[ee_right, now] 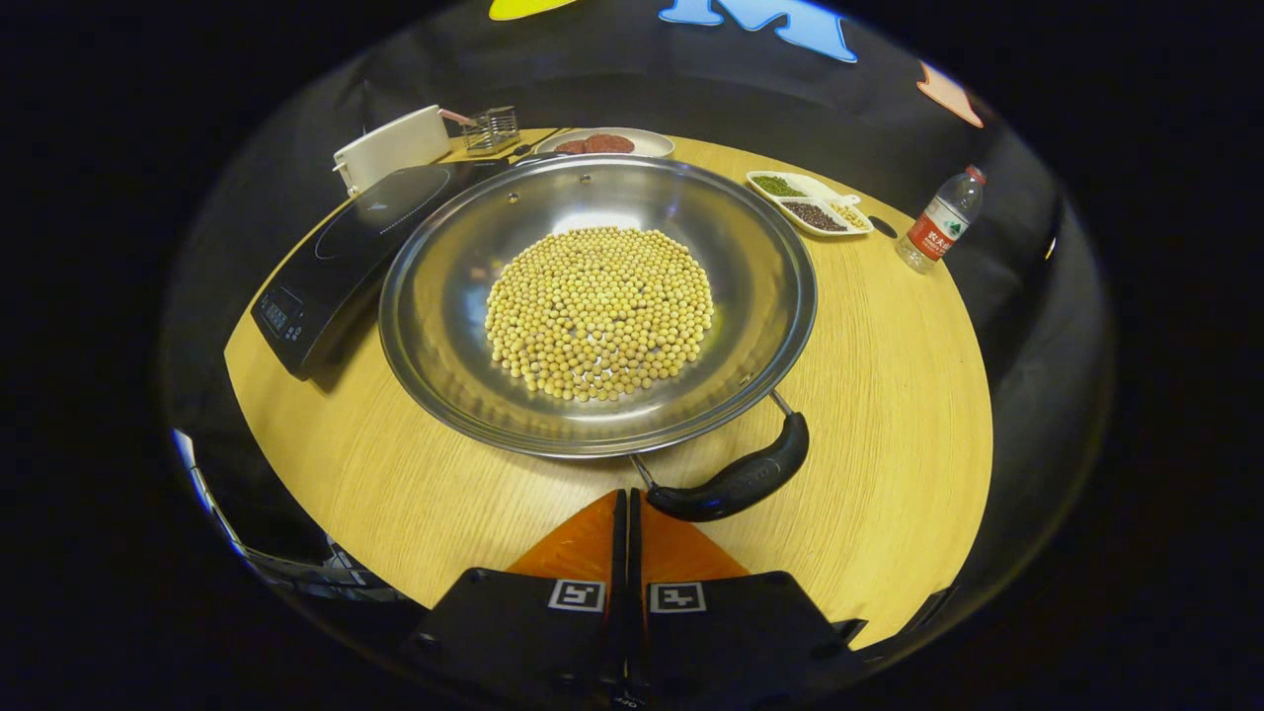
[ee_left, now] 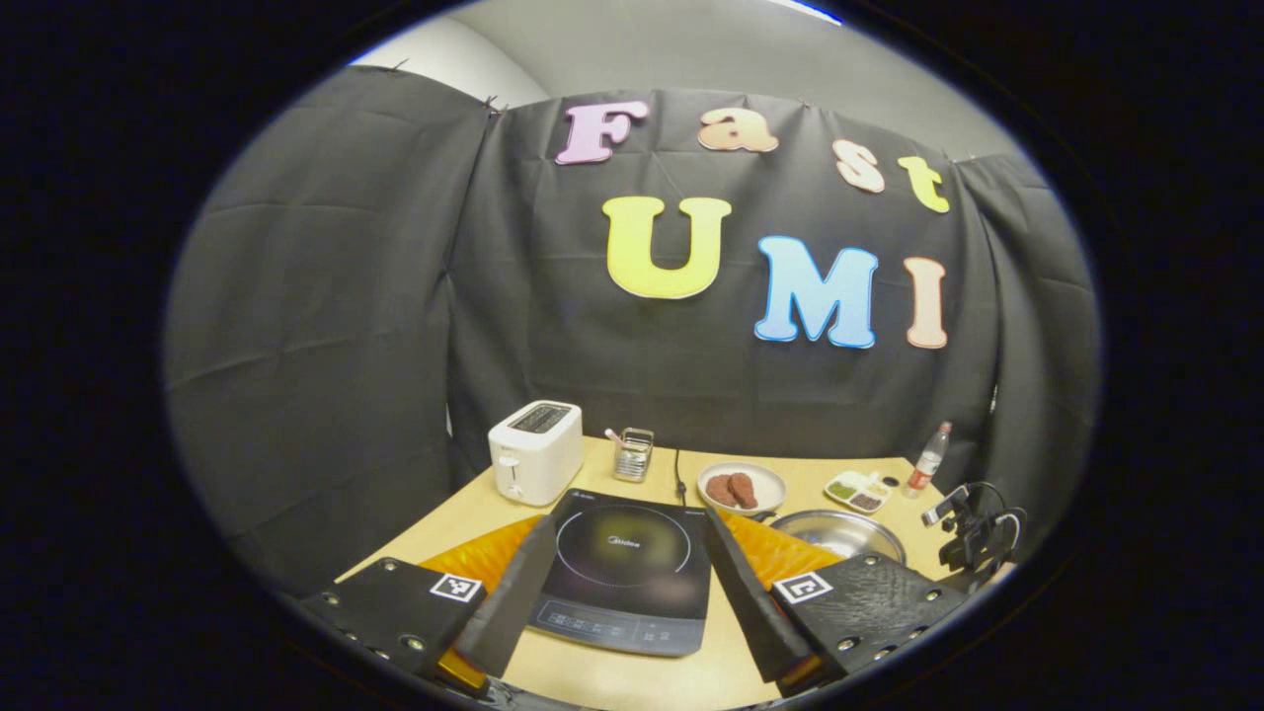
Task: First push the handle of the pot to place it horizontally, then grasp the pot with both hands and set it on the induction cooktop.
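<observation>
In the right gripper view, the right gripper [ee_right: 629, 513] is seen lowest, its fingers pressed together with nothing between them, their tips just short of the near end of the handle [ee_right: 736, 481]. The handle is a dark, curved grip hung on two thin wire legs at the near rim of the pot [ee_right: 464, 385]; it lies slanted against the rim, and a sideways push with the closed tips is judged to be what swings it level. The pot, a wide, shallow pan of polished metal, stands on the table [ee_right: 889, 415] just beside the induction cooktop [ee_right: 341, 257] and carries a flat heap of soybeans [ee_right: 599, 311]. The metal is stiff but probably slick, and the loose beans are expected to add weight and to roll if the pot is tipped; hold is best taken at the handle and at the opposite rim, where small rivets are seen, though no second handle can be made out.

In the left gripper view, the left gripper [ee_left: 624, 602] is shown with fingers spread wide, framing the cooktop without touching it; the rim of the pot appears to its right.

The table is pale, smooth wood grain. Farther back stand a toaster [ee_left: 534, 450], a wire basket [ee_left: 633, 453], a plate of patties [ee_left: 742, 488], a divided dish [ee_right: 810, 202] and a water bottle [ee_right: 941, 221].
</observation>
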`<state>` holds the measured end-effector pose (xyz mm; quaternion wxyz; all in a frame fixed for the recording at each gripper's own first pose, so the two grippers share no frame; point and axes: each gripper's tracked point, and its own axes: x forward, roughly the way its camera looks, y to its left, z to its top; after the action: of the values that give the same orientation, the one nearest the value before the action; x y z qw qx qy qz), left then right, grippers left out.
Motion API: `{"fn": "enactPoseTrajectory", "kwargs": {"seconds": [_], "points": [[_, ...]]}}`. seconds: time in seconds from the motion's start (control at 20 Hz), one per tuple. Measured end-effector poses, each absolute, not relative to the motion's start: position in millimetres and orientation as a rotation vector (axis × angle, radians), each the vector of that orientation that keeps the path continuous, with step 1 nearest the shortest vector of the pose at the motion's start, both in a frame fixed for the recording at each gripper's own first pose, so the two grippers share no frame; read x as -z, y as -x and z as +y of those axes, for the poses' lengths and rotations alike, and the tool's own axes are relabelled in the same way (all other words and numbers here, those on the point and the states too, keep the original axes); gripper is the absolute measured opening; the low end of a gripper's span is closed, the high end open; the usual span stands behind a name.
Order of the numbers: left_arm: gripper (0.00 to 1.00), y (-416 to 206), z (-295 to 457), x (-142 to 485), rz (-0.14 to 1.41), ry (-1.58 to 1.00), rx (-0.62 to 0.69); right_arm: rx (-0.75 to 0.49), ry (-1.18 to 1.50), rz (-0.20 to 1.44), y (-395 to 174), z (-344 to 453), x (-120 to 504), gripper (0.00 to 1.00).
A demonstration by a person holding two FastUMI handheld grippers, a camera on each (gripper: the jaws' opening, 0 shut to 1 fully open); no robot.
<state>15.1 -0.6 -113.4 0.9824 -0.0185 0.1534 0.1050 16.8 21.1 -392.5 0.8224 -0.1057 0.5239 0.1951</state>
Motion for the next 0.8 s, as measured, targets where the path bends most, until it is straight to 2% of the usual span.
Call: {"fn": "enactPoseTrajectory", "kwargs": {"seconds": [0.05, 0.1, 0.2, 0.25, 0.35, 0.4, 0.5, 0.7, 0.8], "points": [[0.89, -16, -3, 115, 0.311, 0.041, -0.208, -0.41, 0.215, 1.111, -19, 21, 392, 0.03], [0.91, -17, -4, 117, 0.313, 0.042, -0.204, -0.398, 0.2, 1.11, -19, 19, 392, 0.05], [0.91, -19, -7, 119, 0.316, 0.042, -0.198, -0.362, 0.154, 1.109, -26, 16, 392, 0.02], [0.91, -21, -8, 119, 0.316, 0.041, -0.196, -0.342, 0.123, 1.108, -31, 14, 390, 0.06], [0.89, -20, -7, 120, 0.316, 0.039, -0.196, -0.312, 0.086, 1.091, -42, 10, 385, 0.02], [0.91, -21, -6, 120, 0.317, 0.04, -0.198, -0.305, 0.087, 1.083, -47, 8, 384, 0.02], [0.89, -20, -7, 124, 0.319, 0.05, -0.203, -0.304, 0.084, 1.067, -59, 7, 381, 0.03], [0.92, -19, -7, 129, 0.329, 0.067, -0.215, -0.28, 0.122, 1.069, -72, -3, 388, 0.03], [0.89, -18, -6, 130, 0.331, 0.068, -0.223, -0.266, 0.122, 1.068, -78, -9, 391, 0.02]]}}
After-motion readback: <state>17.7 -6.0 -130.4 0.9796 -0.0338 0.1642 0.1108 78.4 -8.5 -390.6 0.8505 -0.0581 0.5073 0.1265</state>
